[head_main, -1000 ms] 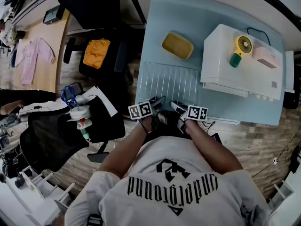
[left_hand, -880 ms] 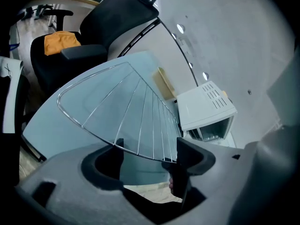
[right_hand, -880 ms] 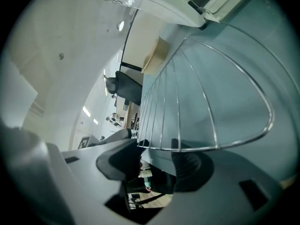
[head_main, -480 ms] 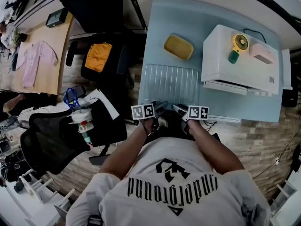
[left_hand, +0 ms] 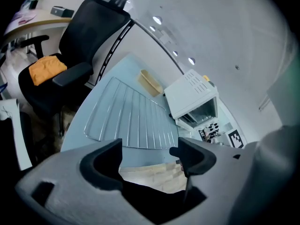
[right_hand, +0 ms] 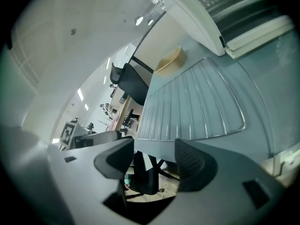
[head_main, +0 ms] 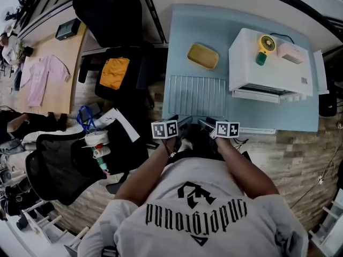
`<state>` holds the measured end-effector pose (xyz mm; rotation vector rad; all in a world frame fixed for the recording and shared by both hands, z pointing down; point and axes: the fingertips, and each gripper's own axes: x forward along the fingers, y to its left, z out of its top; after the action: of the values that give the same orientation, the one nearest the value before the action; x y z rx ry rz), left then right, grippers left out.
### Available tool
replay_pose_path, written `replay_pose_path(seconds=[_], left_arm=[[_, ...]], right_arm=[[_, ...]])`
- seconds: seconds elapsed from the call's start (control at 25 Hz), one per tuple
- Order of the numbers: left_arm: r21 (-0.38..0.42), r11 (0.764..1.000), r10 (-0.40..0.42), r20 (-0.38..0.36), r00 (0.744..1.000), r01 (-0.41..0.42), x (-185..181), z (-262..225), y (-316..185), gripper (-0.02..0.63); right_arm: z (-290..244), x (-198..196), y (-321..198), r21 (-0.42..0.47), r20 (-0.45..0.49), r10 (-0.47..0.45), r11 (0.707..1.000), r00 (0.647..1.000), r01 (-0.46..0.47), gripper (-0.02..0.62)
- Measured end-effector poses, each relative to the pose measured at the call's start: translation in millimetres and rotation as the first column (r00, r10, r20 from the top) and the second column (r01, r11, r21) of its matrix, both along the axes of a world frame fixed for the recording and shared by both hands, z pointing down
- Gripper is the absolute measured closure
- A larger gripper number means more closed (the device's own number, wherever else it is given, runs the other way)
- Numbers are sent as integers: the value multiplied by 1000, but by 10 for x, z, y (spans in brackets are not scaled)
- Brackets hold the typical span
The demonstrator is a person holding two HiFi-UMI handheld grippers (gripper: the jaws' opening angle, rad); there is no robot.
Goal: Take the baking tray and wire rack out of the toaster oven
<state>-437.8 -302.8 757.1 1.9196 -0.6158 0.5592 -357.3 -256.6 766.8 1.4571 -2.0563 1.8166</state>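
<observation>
Pale blue and mostly bare, the surface (head_main: 182, 42) stretches away from the person, with wood-plank floor (head_main: 284, 159) along its near side. Closest to the person, just off the near edge of the surface, the left tool (head_main: 183, 122) and the right tool (head_main: 207, 124) sit side by side, both pointing away and downward. Each has its jaws spread wide with nothing between the pads. Through the gaps only floor and, for the right one, chair legs show.

A second ago both tools reached forward to the near rim of the wire rack (head_main: 196, 95). Now they have drawn back a little toward the person and touch nothing. The rack has not shifted. It lies flat on the surface, out of the oven, with its near rim close to the surface's near edge.

Beyond the rack's far rim the yellow tray (head_main: 202, 56) rests on the surface, apart from the rack, in the same spot as before.

To the right of both stands the white toaster oven (head_main: 268, 63), its door (head_main: 262, 94) dropped open toward the near side, as it was earlier. On its top sit a small yellow-and-green fan (head_main: 262, 49) and a pink box (head_main: 292, 52).

Left of the surface stands a black office chair (head_main: 110, 15) with an orange cushion (head_main: 115, 73) on its seat.
</observation>
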Motion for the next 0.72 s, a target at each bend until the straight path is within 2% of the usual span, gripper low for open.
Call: replay_pose_path(seconds=[0.12, 0.2, 0.4, 0.52, 0.72], left_arm=[[108, 993, 55, -1, 999, -54, 5, -230, -65, 224], [186, 979, 88, -2, 996, -86, 7, -404, -90, 225], [368, 919, 151, 1, 989, -141, 8, -854, -118, 227], [469, 866, 193, 9, 981, -175, 24, -1110, -77, 227], [647, 738, 253, -5, 967, -190, 36, -1662, 1, 229]], right_arm=[[-218, 12, -57, 83, -62, -1, 997, 998, 6, 336], [-396, 31, -85, 146, -112, 6, 989, 994, 10, 341], [-902, 30, -126, 307, -214, 34, 951, 976, 34, 351], [-1191, 11, -107, 391, -283, 46, 918, 958, 72, 353], [-1740, -53, -70, 531, -425, 88, 831, 901, 169, 354]])
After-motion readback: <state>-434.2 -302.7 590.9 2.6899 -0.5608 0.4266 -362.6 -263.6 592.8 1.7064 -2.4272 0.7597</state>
